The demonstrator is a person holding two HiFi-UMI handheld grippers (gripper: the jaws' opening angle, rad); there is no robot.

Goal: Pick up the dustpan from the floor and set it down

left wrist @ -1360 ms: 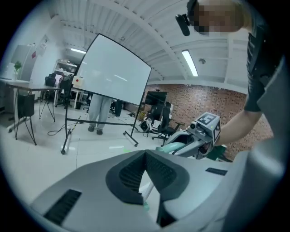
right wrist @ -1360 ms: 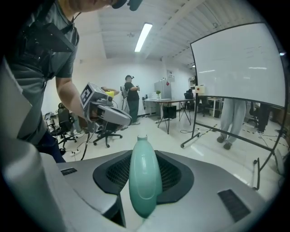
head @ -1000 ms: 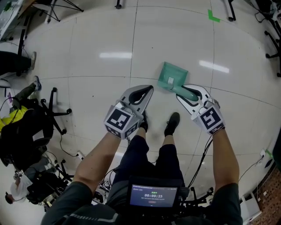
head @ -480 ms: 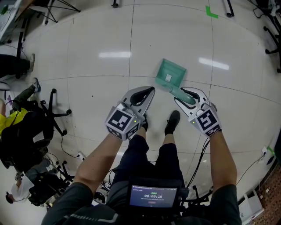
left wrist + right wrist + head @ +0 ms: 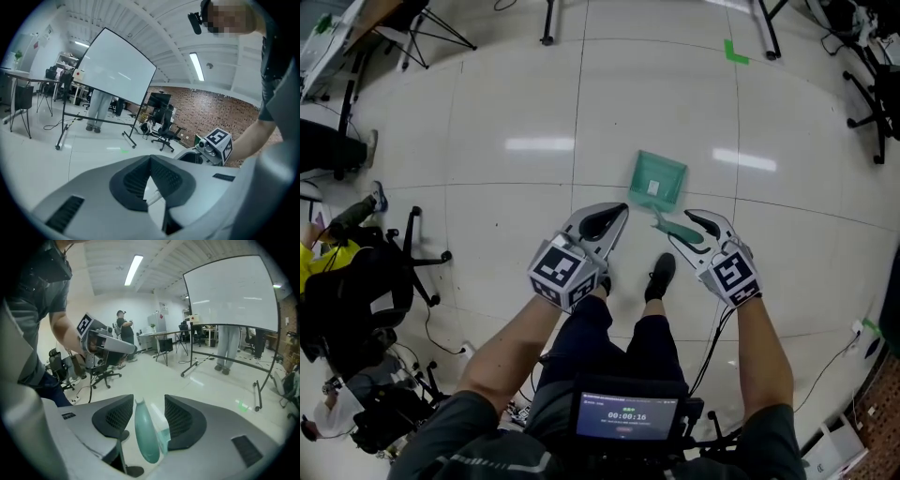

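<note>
Right gripper [image 5: 680, 225] fingers have just opened wide around the dustpan [image 5: 658, 180] handle, likely releasing it on the floor [image 5: 487, 112]. Left gripper [image 5: 619, 211], at its 9 o'clock, has fingers closed and empty.

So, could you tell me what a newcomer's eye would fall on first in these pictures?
The green dustpan stands out against the pale floor, mid-frame in the head view. Its handle sits between the jaws of the right hand-held gripper, which have just been opening and do not press it.
</note>
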